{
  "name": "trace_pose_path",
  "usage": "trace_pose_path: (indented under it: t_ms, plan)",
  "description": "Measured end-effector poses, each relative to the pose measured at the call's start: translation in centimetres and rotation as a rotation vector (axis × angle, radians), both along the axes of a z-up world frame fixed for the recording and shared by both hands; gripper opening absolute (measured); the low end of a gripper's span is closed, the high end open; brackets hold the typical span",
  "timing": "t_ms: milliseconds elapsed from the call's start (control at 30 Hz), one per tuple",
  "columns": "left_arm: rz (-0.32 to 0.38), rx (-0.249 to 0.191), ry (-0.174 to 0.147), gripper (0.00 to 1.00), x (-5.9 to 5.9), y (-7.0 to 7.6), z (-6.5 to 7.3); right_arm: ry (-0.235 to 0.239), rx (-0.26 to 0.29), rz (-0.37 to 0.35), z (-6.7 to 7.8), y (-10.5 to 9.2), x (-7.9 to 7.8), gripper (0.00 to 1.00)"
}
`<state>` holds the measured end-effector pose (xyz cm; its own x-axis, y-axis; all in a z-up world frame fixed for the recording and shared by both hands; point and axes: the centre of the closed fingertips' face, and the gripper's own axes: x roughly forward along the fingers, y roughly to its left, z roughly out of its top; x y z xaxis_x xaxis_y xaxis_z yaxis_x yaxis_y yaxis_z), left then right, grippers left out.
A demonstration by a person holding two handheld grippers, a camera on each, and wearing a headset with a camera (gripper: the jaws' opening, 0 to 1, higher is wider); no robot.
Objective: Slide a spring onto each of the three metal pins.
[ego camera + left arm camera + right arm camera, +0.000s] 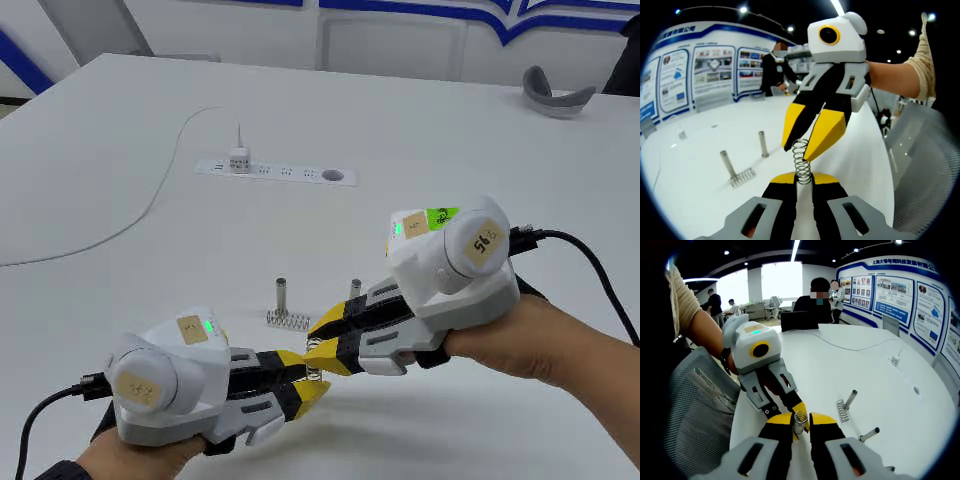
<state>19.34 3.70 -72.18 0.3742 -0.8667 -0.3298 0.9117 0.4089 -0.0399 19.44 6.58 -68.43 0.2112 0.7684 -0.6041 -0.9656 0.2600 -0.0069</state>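
Above the white table (120,150), near its front edge, one spring (316,362) is held in the air between both grippers. The left gripper (308,380) has its jaws clamped on the lower end. The right gripper (327,340) pinches the upper end, with both tips touching the coil in the right gripper view. Can't tell if a pin sits inside the coil.

Step in hand looks like a handover or regrip before threading. Beyond the grippers, the first pin (281,295) stands bare with a loose spring (288,320) lying at its foot. The second pin (355,289) is also bare, just behind the right gripper.

Next move calls for one gripper to let go. The other must then carry the spring over a pin, line the bore up with the tip and lower it.

The left hand (140,455) comes in from the lower left and the right hand (510,340) from the right, slightly higher. The grippers angle inward with their tips meeting.
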Motion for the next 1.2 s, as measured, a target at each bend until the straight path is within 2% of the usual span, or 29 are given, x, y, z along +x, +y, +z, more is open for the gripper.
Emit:
trace_pose_path:
  t_ms: [200,467,567,1200]
  plan:
    - [0.000,-0.001,-0.001,0.10,0.0,0.0,0.0,0.001,0.007,0.000,0.0,0.1,0.0,0.12]
    - [0.009,-0.001,-0.030,0.12,0.4,0.1,0.3,-0.004,0.019,-0.007,0.3,0.2,0.3,0.12]
    - [0.017,-0.013,-0.017,0.17,0.5,0.2,0.5,-0.005,0.019,-0.009,0.4,0.1,0.4,0.12]
    - [0.093,-0.012,-0.007,0.43,1.6,2.0,0.3,-0.029,0.021,-0.046,1.2,-1.0,1.6,0.12]
